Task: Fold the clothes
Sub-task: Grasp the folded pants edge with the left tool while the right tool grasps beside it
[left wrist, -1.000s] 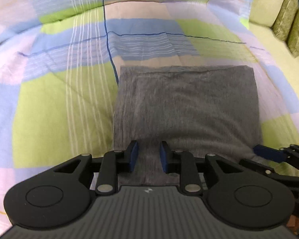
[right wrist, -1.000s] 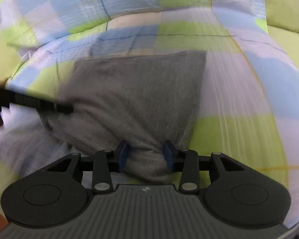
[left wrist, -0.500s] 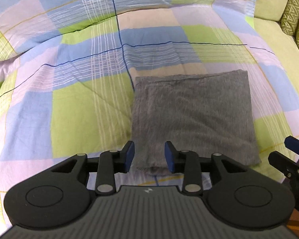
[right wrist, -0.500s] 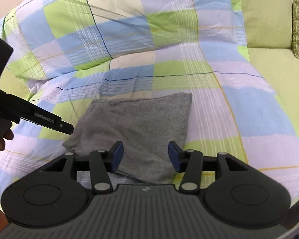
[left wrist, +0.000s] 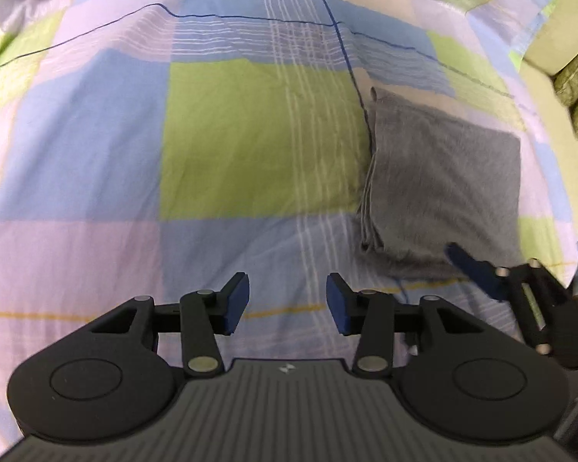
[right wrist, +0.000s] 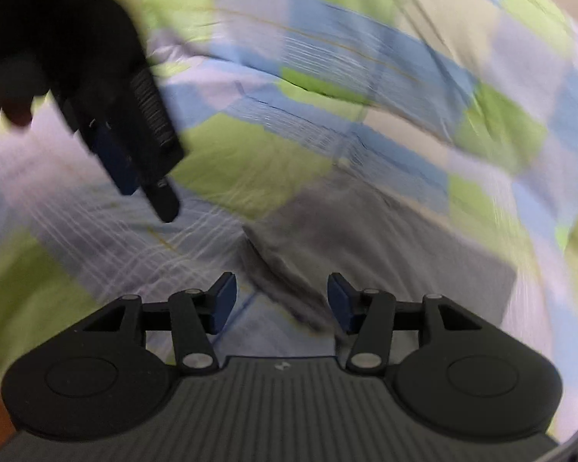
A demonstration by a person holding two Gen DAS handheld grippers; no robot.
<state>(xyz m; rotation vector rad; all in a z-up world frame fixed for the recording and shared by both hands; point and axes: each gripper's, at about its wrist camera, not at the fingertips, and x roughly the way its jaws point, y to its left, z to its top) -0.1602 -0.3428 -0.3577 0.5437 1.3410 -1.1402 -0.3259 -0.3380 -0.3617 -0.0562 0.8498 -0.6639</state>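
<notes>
Lying folded on the bed (left wrist: 250,134), one grey garment (left wrist: 443,177) remained; both tools, left tool (left wrist: 288,304) and right tool (right wrist: 281,300), had withdrawn from it, jaws apart.

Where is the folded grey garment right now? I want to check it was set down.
The folded grey garment lies flat on the checked quilt, right of centre in the left wrist view, just beyond the open right gripper.

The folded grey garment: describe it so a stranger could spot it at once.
A checked green, blue and lilac quilt covers the bed. On its right side lies the folded grey knit garment, a flat rectangle with stacked layers along its left edge. It is the only plain, unpatterned cloth there.
</notes>
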